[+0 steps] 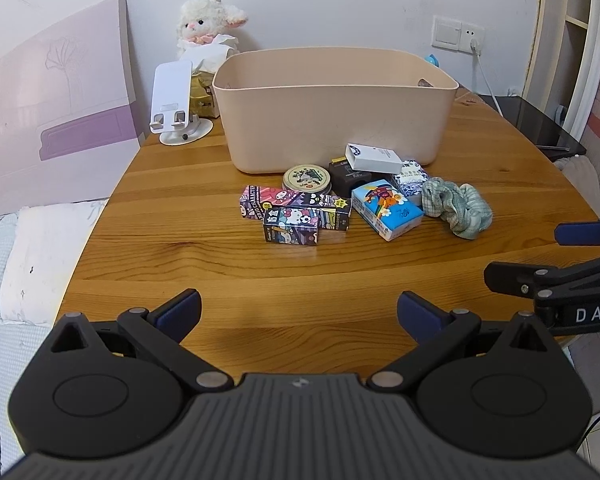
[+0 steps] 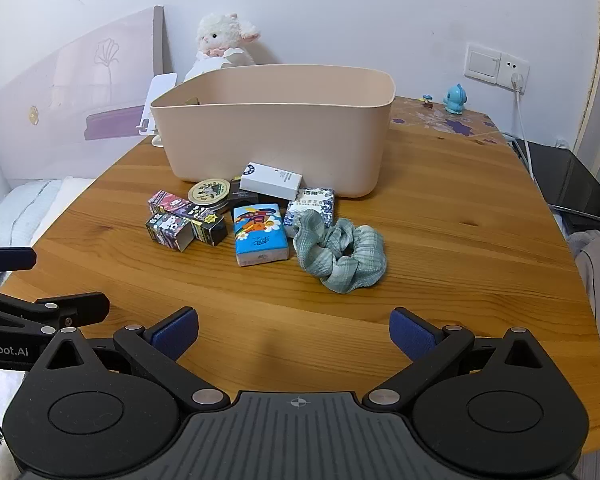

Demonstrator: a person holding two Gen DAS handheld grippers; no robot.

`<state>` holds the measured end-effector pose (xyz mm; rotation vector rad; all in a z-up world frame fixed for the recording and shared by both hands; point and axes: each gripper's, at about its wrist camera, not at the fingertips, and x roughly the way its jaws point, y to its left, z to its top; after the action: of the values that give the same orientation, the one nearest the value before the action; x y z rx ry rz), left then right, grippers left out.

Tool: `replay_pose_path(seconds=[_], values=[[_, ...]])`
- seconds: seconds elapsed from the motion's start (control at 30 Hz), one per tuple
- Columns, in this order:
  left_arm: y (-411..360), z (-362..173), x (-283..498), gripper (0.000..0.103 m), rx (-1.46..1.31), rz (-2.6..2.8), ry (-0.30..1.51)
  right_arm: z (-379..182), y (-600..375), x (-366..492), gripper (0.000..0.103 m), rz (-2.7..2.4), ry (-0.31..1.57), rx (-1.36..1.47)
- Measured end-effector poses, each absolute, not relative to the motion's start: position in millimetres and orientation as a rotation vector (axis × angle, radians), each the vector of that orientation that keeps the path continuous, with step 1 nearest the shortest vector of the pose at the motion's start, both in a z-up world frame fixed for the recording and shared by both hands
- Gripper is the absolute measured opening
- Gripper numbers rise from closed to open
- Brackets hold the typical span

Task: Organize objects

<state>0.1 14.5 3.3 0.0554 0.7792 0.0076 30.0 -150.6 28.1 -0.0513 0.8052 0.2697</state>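
A beige plastic bin point(image 1: 332, 120) point(image 2: 276, 128) stands at the back of the wooden table point(image 1: 180, 220) point(image 2: 460, 220). In front of it lie several small things: cartoon boxes point(image 1: 292, 216) point(image 2: 184, 222), a round tin point(image 1: 307, 178) point(image 2: 209, 193), a white box point(image 1: 374, 159) point(image 2: 271, 181), a black box point(image 1: 346, 178), a blue tissue pack point(image 1: 386, 206) point(image 2: 260, 234), a blue-white pack point(image 1: 410, 176) point(image 2: 310, 204) and a green checked scrunchie point(image 1: 458, 207) point(image 2: 340, 254). My left gripper point(image 1: 299, 316) and right gripper point(image 2: 294, 334) are open and empty, near the front edge, apart from the objects.
A white phone stand point(image 1: 174, 100) point(image 2: 156, 98) and a plush lamb point(image 1: 208, 28) point(image 2: 226, 36) stand behind the bin at left. A blue figurine point(image 2: 455, 99) and a plugged-in wall socket point(image 2: 514, 74) are back right. A bed point(image 1: 24, 248) lies left. The right gripper shows at the left wrist view's right edge point(image 1: 556, 256).
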Motion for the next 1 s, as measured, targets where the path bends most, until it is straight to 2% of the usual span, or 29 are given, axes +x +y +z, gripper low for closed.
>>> replay_pose_path(seconds=[1.0], values=[[11.7,8.4,1.8,0.103,0.046,-0.011,0.770,31.0,-154.4,34.9,0.103,0.249,0.791,-0.041]])
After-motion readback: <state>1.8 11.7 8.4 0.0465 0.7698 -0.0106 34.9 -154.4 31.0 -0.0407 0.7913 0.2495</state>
